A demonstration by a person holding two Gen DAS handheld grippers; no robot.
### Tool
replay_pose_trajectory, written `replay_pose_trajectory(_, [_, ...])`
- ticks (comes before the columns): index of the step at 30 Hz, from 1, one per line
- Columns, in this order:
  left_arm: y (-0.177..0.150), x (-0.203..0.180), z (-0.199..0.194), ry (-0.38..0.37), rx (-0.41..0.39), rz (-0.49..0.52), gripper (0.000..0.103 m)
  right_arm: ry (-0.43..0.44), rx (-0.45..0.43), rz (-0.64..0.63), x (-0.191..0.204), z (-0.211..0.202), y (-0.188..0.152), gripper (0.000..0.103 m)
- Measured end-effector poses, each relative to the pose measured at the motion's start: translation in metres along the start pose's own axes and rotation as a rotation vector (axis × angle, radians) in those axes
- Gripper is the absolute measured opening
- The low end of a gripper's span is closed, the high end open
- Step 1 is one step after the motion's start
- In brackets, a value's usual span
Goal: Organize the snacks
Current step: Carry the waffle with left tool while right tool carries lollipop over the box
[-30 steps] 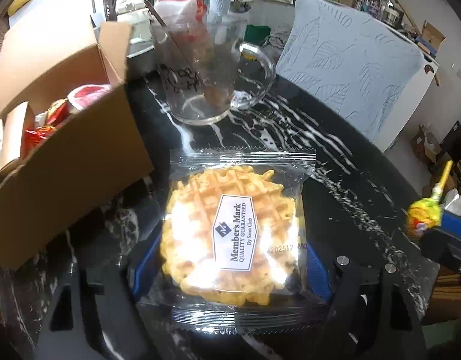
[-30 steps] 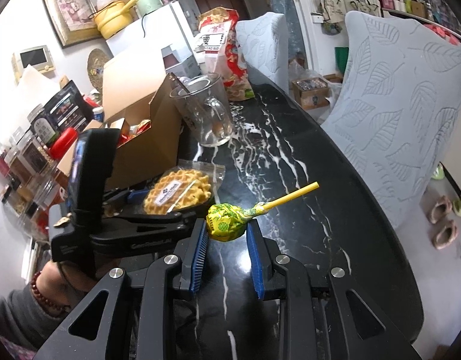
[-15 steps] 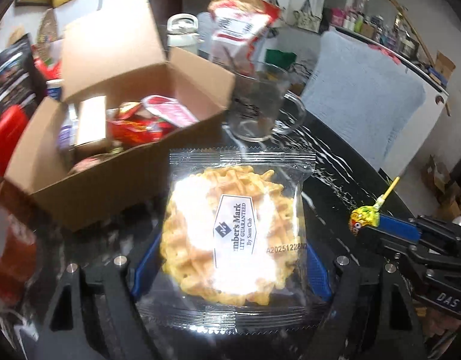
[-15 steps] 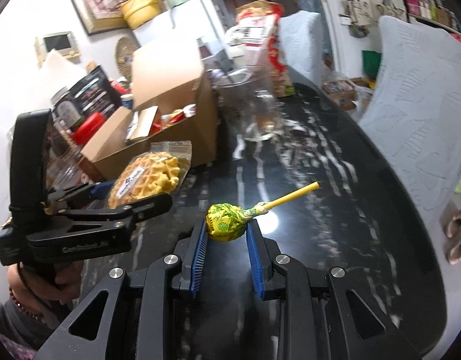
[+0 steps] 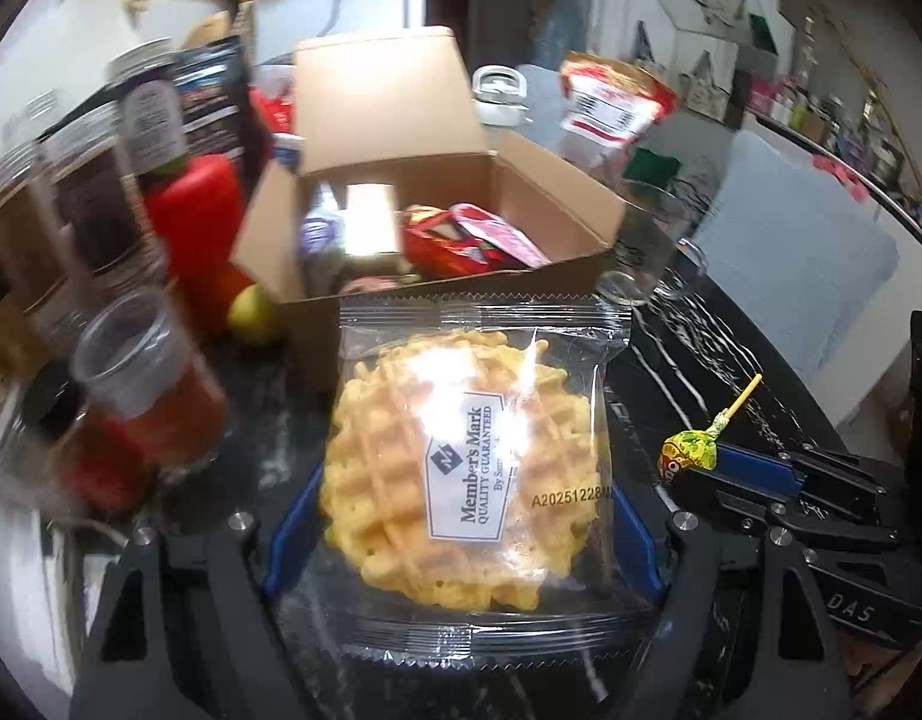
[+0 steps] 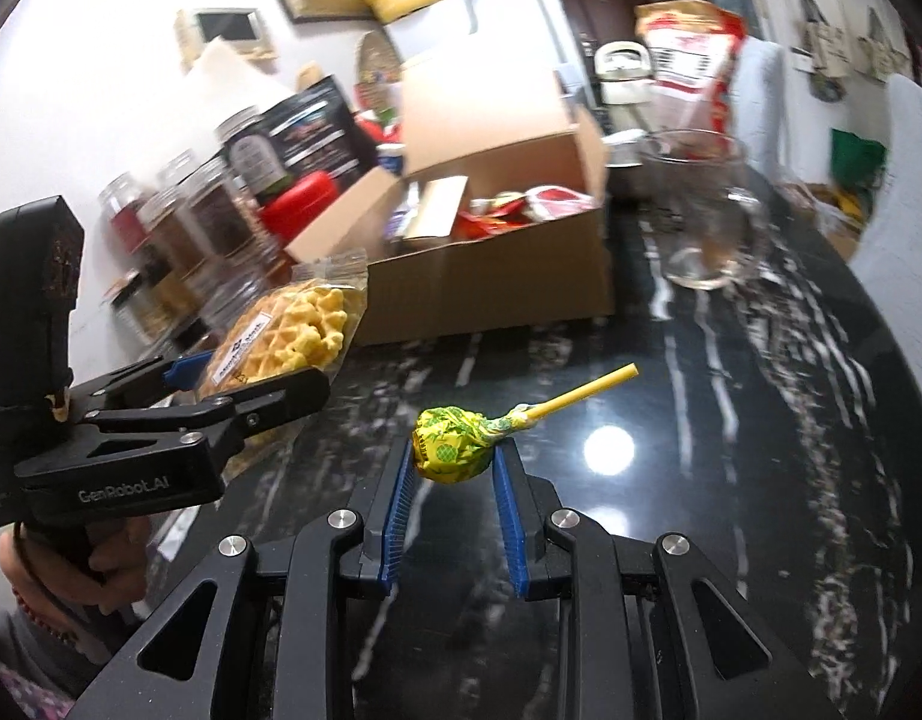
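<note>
Waffle pack [image 5: 467, 480] now nearer snack-filled cardboard box [image 5: 461, 276].

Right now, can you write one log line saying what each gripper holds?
left gripper: shut on waffle pack | right gripper: shut on lollipop | box: open

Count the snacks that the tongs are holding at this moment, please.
2. The wrapped waffle sits between the left tongs; the yellow lollipop is pinched in the right tongs. More snacks lie in the cardboard box, not held.
</note>
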State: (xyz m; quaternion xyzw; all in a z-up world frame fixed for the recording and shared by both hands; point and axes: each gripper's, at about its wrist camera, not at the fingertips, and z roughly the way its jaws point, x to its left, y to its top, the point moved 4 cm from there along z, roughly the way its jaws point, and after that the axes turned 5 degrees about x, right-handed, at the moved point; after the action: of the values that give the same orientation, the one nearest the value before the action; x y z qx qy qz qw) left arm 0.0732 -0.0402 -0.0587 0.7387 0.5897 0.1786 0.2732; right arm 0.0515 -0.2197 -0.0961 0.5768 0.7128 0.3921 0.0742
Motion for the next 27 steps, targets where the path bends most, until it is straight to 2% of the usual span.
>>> replay_pose_trajectory(10, [0.008,0.043,-0.019,0.038,-0.055,-0.073,0.082,0.043,0.010,-0.087,0.042,0.020,0.019,0.027])
replay_pose_trajectory(17, [0.031,0.064,-0.025,0.051,-0.103,-0.079,0.082,0.055,-0.023,-0.126,0.062,0.030,0.046,0.027])
replay_pose_trajectory(27, [0.076,0.080,-0.022,0.045,-0.176,-0.098,0.082,0.037,-0.068,-0.170,0.070,0.038,0.096,0.027])
